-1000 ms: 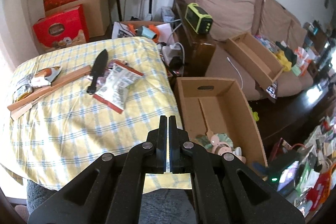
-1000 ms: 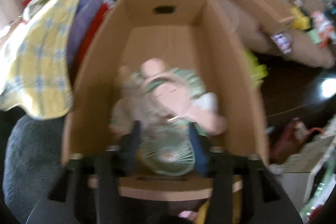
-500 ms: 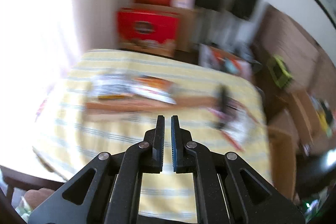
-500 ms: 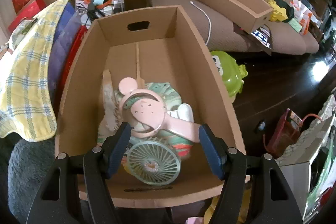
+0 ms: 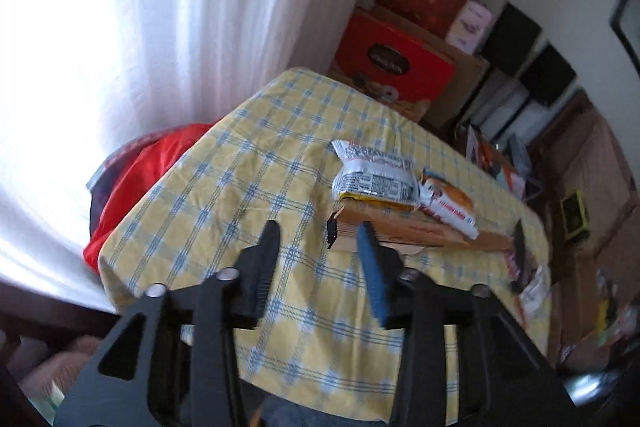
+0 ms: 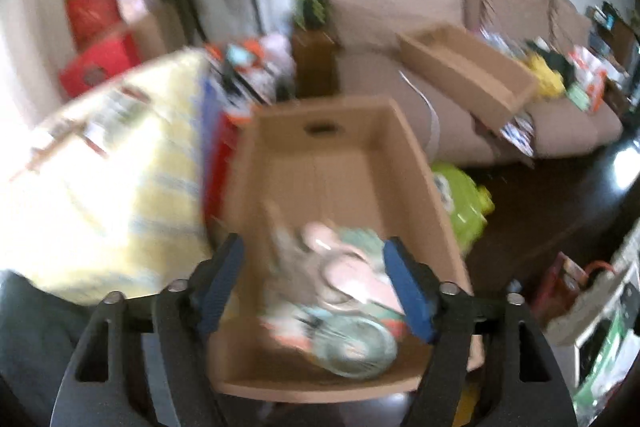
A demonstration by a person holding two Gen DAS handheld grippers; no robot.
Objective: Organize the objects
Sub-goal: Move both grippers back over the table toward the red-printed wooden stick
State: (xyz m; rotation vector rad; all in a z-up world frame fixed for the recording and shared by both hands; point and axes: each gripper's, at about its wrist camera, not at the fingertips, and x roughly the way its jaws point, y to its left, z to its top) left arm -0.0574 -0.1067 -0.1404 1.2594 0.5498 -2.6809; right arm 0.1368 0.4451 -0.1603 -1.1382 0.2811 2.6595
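Left claw [image 5: 318, 243] swung round from box to worktop [image 5: 248, 183], now opening empty low-centre toward snack packets [image 5: 374, 173] mid-frame; right claw [image 6: 312, 277] widening, lifted clear of fans [image 6: 352, 307] dropped in cardboard box [image 6: 404, 163], so probably next pickup.

Bright white curtain [image 5: 140, 27], brown sofa [image 6: 420, 7]

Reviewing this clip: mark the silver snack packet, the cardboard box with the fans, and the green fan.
silver snack packet [image 5: 374, 169], left wrist view, middle of its printed face.
cardboard box [image 6: 416, 167], right wrist view, right inner wall.
green fan [image 6: 354, 347], right wrist view, round grille.
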